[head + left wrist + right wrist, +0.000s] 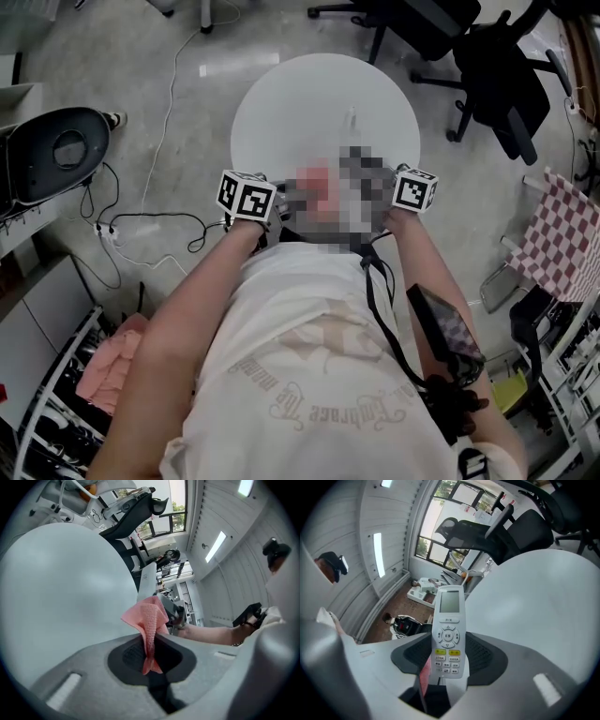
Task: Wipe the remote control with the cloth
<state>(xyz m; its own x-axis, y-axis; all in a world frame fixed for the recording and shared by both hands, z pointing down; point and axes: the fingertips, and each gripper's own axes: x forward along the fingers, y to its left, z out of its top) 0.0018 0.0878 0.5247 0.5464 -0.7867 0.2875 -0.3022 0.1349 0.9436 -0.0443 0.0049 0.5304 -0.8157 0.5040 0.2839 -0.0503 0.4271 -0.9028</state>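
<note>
Grips the remote [449, 630] by its button end in the right hand-held gripper [445, 665], screen end jutting free; likely light, stiff, slick, best squeezed across the sides. Pinches the limp, soft cloth [147, 618] in the left hand-held gripper [150, 656]. Beyond both, the table [543, 597].

The head view looks steeply down from overhead onto the table [323, 103], upper centre. The left and right gripper views sit low and close, facing across that same table top.

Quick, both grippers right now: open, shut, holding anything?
Left gripper: shut on the cloth.
Right gripper: shut on the remote.
</note>
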